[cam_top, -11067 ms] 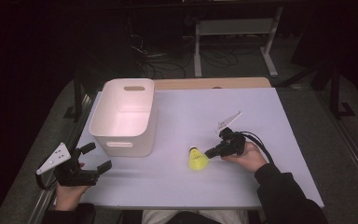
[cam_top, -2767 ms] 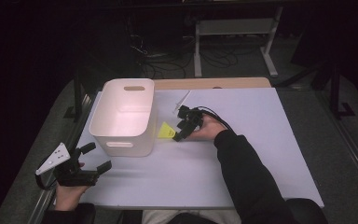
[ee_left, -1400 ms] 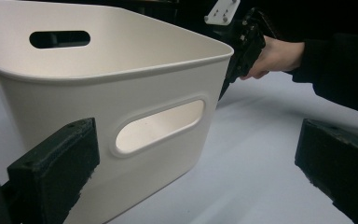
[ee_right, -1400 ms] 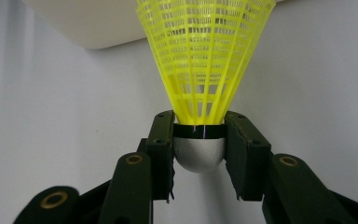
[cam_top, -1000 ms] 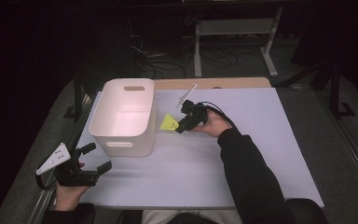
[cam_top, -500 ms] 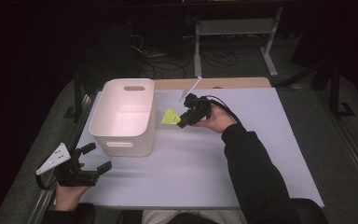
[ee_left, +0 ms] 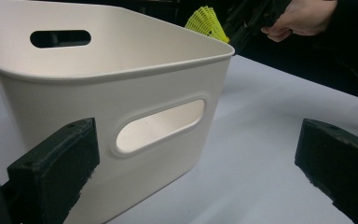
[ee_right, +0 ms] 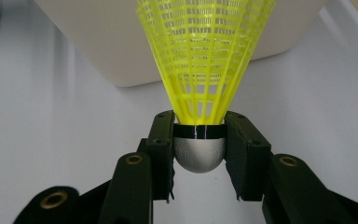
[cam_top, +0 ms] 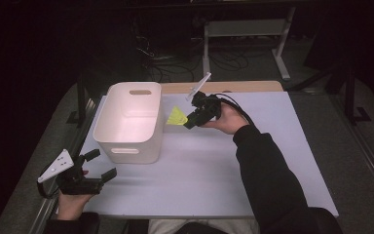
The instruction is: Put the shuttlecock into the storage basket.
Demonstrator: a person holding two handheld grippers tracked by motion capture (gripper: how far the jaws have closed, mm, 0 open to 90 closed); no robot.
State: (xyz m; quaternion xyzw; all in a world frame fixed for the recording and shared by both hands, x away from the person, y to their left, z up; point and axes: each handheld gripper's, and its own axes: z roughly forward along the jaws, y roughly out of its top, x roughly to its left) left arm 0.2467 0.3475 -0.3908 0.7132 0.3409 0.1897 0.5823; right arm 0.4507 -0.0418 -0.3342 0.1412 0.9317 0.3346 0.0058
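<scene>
The right gripper (cam_top: 191, 120) holds a yellow shuttlecock (cam_top: 177, 116) by its rounded grey cork base, the two pads clamped on either side of the base just under the black band (the right gripper view shows this plainly). The shuttlecock hangs in the air above the table (cam_top: 282, 161), just beside the right wall of the white bin (cam_top: 126, 141), about level with its rim. Its long axis runs from the jaws toward the bin, skirt leading, so the open mouth of the bin lies straight ahead of the skirt and slightly lower. What the coming move turns on, I judge, is that short gap: the shuttlecock must pass over the rim before it is let go.

The left gripper (cam_top: 100, 165) rests near the front left corner of the table, jaws spread wide and empty, facing the bin's near wall.
</scene>
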